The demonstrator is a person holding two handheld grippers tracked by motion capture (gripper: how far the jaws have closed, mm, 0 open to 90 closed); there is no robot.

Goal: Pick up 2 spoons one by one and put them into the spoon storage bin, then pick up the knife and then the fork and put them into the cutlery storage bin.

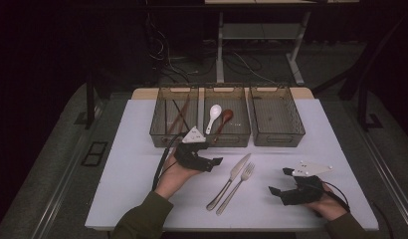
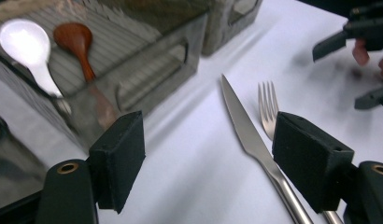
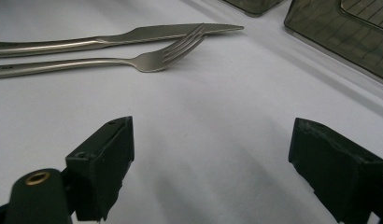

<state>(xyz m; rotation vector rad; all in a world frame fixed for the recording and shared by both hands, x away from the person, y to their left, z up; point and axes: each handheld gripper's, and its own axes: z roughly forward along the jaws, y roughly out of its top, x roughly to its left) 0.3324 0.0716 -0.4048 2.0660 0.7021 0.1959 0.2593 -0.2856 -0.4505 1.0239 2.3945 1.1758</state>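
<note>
A steel knife (image 1: 231,179) and a fork (image 1: 237,188) lie side by side on the white table (image 1: 142,184), tips toward the bins. My left gripper (image 1: 212,162) hovers just left of the knife's tip, jaws open and nothing between them. In the left gripper view (image 2: 208,154) the knife (image 2: 248,135) runs past the right jaw and the fork (image 2: 269,105) lies behind it. My right gripper (image 1: 279,180) stands open right of the fork. In the right gripper view (image 3: 210,154) bare table lies between the jaws, with the fork (image 3: 147,60) and knife (image 3: 133,35) farther off.
Three smoky plastic bins stand in a row at the back. The left bin (image 1: 174,141) holds dark chopsticks (image 1: 177,117). The middle bin (image 1: 227,140) holds a white spoon (image 1: 213,117) and a brown spoon (image 1: 224,119). The right bin (image 1: 279,140) looks empty.
</note>
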